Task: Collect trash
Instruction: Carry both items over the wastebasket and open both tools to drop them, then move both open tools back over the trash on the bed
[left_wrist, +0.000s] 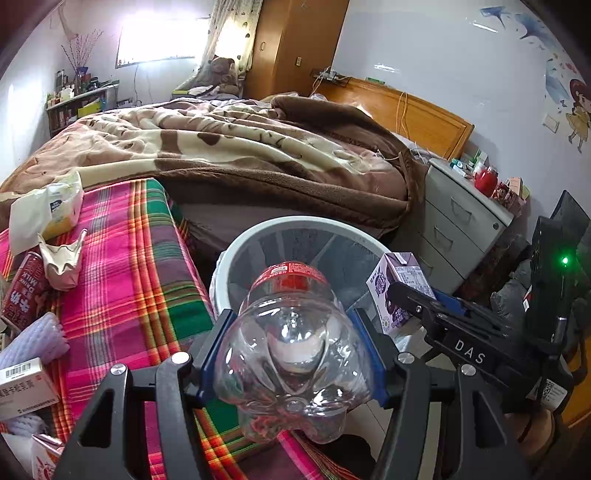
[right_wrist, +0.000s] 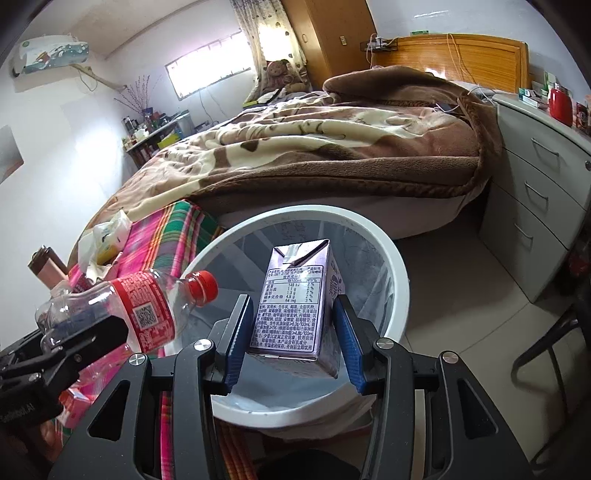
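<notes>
My left gripper (left_wrist: 291, 332) is shut on a clear plastic bottle (left_wrist: 291, 350) with a red label and cap, its base toward the camera, held at the rim of the white trash bin (left_wrist: 236, 254). My right gripper (right_wrist: 291, 325) is shut on a purple drink carton (right_wrist: 295, 306), held upright over the bin (right_wrist: 395, 266). The bin has a clear liner. The bottle also shows in the right wrist view (right_wrist: 147, 314), and the carton in the left wrist view (left_wrist: 399, 288).
More litter lies on the pink plaid cloth (left_wrist: 122, 266): a tissue pack (left_wrist: 55, 210), a crumpled paper cup (left_wrist: 62, 262), a red milk can (left_wrist: 26, 291), a medicine box (left_wrist: 22, 387). The bed with a brown blanket (left_wrist: 240, 155) is behind; grey drawers (left_wrist: 461, 221) are at right.
</notes>
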